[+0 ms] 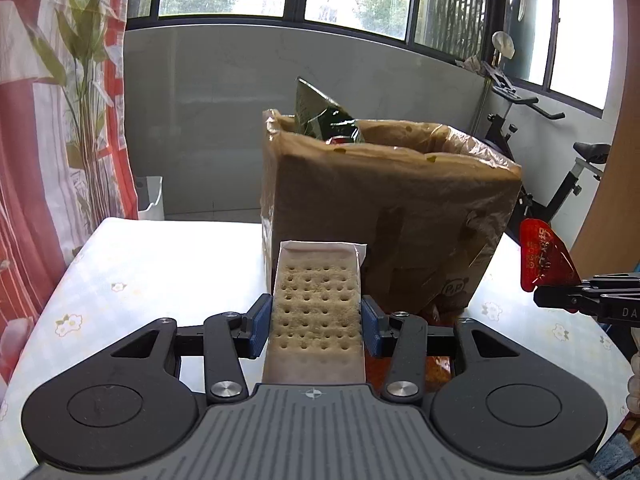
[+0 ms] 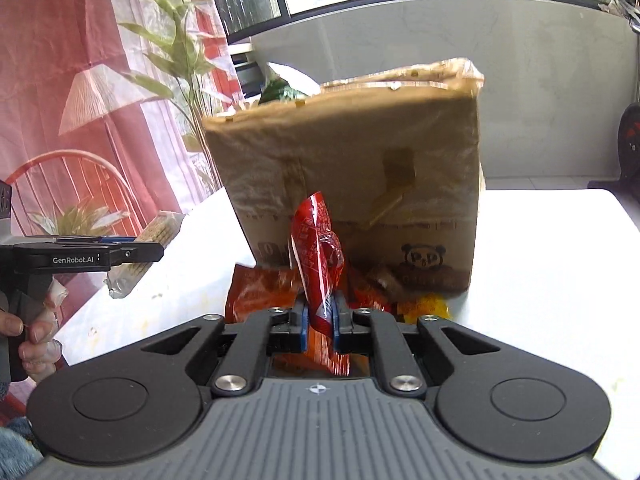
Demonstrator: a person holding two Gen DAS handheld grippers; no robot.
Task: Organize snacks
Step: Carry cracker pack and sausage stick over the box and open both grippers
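My left gripper (image 1: 316, 322) is shut on a clear-wrapped cracker pack (image 1: 316, 308), held flat just in front of a tall brown cardboard box (image 1: 392, 216). A dark green snack bag (image 1: 320, 114) sticks out of the box top. My right gripper (image 2: 320, 318) is shut on a red snack packet (image 2: 318, 256), held upright before the same box (image 2: 360, 168). In the left wrist view the red packet (image 1: 546, 256) shows at the right edge. In the right wrist view the cracker pack (image 2: 154, 240) and left gripper (image 2: 136, 254) show at the left.
Orange and yellow snack packets (image 2: 260, 290) lie on the white flowered tablecloth (image 1: 140, 272) at the box's foot. A red patterned curtain (image 1: 48, 120) hangs at the left. An exercise bike (image 1: 560, 176) stands behind at the right. Windows run along the back.
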